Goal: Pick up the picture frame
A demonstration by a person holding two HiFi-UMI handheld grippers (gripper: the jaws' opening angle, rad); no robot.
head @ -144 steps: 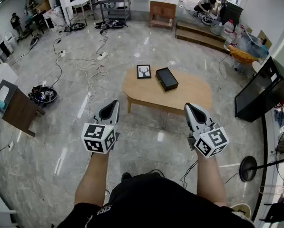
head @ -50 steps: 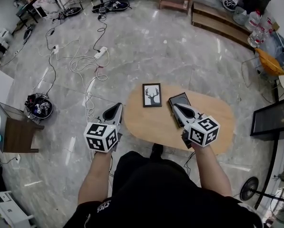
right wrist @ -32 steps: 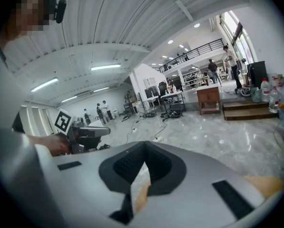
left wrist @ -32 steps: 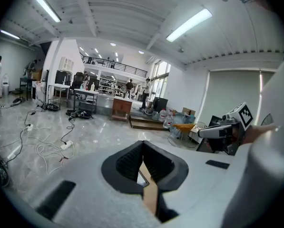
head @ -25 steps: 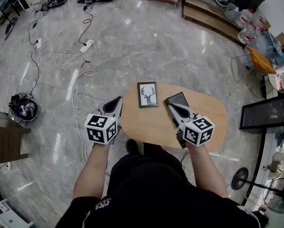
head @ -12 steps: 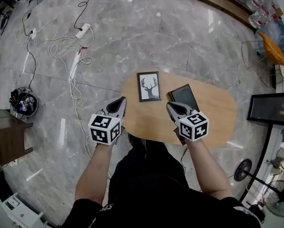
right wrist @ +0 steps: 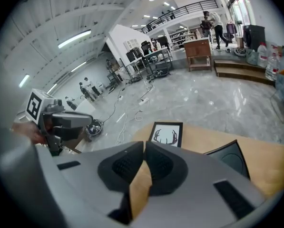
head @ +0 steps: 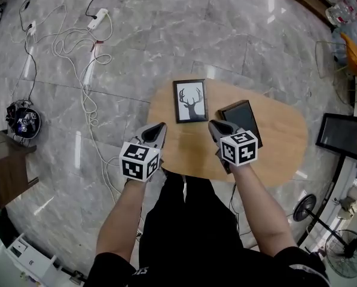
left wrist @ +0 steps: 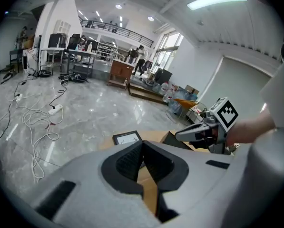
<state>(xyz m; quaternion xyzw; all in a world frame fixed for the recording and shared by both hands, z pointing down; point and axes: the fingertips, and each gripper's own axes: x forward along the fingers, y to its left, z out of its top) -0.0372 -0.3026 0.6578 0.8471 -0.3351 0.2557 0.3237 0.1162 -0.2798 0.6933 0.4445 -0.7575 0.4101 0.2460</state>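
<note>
- The picture frame (head: 190, 100) lies flat on the oval wooden table (head: 280, 151), in the far left part of the top. It has a black border and a white print of a deer's head with antlers.
- A flat black box (head: 241, 117) lies just to the right of the frame, with a thin strip of bare wood between the 2.
- The left gripper (head: 159, 127) hangs over the near left edge of the table, pointing forward and down. The left gripper view shows its jaws pressed together at the tips, with nothing between them and the frame lying beyond them.
- The right gripper (head: 213, 124) is over the near part of the table. In the head view its body overlaps the near end of the black box. Its jaws have just been opening and now stand a narrow slit apart, holding nothing. The right gripper view shows only bare wood below the slit, with the frame ahead and slightly right.
- The frame sits ahead of the 2 grippers and between them, and neither one touches it.
- Each gripper carries a cube with square markers, on the left (head: 140, 160) and on the right (head: 238, 147), and a bare forearm runs back from each.
- White cables (head: 70, 46) and a power strip (head: 98, 18) trail over the grey marble floor (head: 166, 34) to the left.
- A round black thing (head: 23, 119) sits on the floor near a small brown table (head: 8, 166).
- A dark screen (head: 345, 137) stands at the right edge.
</note>
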